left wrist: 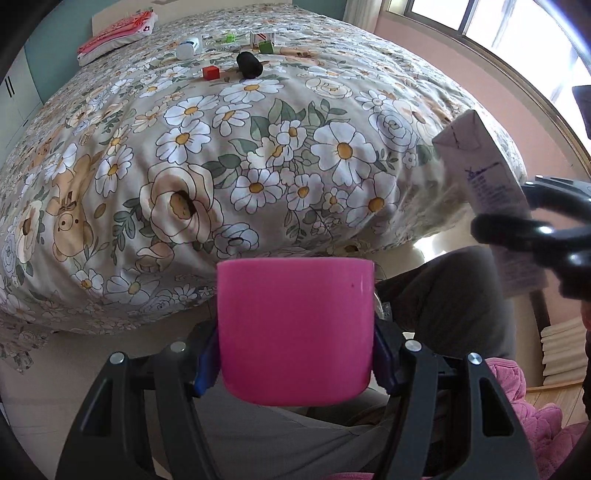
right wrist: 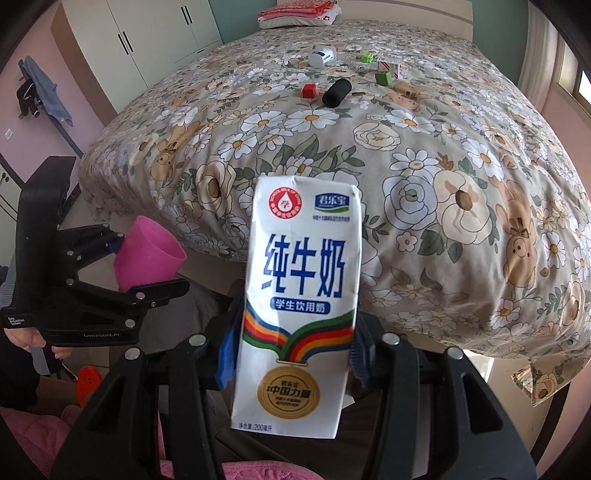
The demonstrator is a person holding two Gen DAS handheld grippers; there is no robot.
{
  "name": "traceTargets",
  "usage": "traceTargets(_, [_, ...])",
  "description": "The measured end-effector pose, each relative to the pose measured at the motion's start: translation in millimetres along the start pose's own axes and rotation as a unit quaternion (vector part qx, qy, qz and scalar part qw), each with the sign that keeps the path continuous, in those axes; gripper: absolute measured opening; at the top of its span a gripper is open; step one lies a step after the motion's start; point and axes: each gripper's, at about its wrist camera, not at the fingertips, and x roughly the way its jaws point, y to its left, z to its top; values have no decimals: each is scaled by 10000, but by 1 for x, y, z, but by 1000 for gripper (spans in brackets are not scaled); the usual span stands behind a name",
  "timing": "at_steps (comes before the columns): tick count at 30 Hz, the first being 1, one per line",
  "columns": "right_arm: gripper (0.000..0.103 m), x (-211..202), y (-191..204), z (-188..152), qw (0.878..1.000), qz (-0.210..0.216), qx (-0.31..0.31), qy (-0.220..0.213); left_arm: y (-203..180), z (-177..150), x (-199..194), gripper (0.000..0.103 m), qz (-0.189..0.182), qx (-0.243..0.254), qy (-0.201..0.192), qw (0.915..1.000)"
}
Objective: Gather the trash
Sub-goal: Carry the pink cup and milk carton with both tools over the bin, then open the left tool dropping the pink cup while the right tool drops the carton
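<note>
Gripping a pink cup [left wrist: 294, 330] between blue-padded fingers [left wrist: 206, 363], the left gripper [left wrist: 295, 363] holds it by its sides in front of the near edge of the bed [left wrist: 221, 166], off the mattress. In the right wrist view the cup tilts, its open mouth turned away from the gripper.

The right gripper [right wrist: 291, 354] pinches a white milk carton [right wrist: 299, 306] at its lower half, one blue pad on each narrow side. The carton stands roughly upright in the grip, also in front of the bed's near edge, with the cup just beside it on its left.

Toward the far end of the bed, near the headboard, several small things lie on the flowered cover: a black cylinder [right wrist: 336, 93] on its side, a red cube [right wrist: 308, 90] just beside it, two green cubes [right wrist: 382, 78], a white bottle [right wrist: 322, 56] on its side, and a small white box with red stripes [right wrist: 388, 66]. Folded red and white cloth [right wrist: 299, 14] rests at the far edge.

A grey trouser leg [left wrist: 443, 295] shows below the grippers, with pink quilted fabric [left wrist: 532, 406] near it.
</note>
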Motion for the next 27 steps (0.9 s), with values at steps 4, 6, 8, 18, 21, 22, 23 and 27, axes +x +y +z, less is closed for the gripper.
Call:
traceTargets(4, [50,39,-2,-18,9991,64,91,418,0,-14,40,67,-157,-109,421,9989])
traceTargets(6, [50,58,-3,-28,9978,100,142,640,1,-20,59,67,-131,-146,564,9982])
traceTargets(8, [50,76,-4,-37,9961,117,176,854,1,-27,79,67,-98,-131,713,9973])
traceTargets(18, [50,163,-9,-74,9835,134,380,1761,3,-44,157,67,-177,-410,1352,9898])
traceTargets(21, [50,188,-12,-81,9788,115,445,1995,8,-49,178,67,-235,-549,1529,9864])
traceTargets(22, [50,198,-12,-82,9768,117,454,2090,9,-50,185,67,-252,-596,1589,9852])
traceTargets(23, [50,206,-13,-84,9749,99,478,2173,11,-49,191,67,-266,-644,1635,9841])
traceTargets(27, [50,238,-22,-88,9692,66,646,2376,15,-51,216,67,-314,-829,1780,9800])
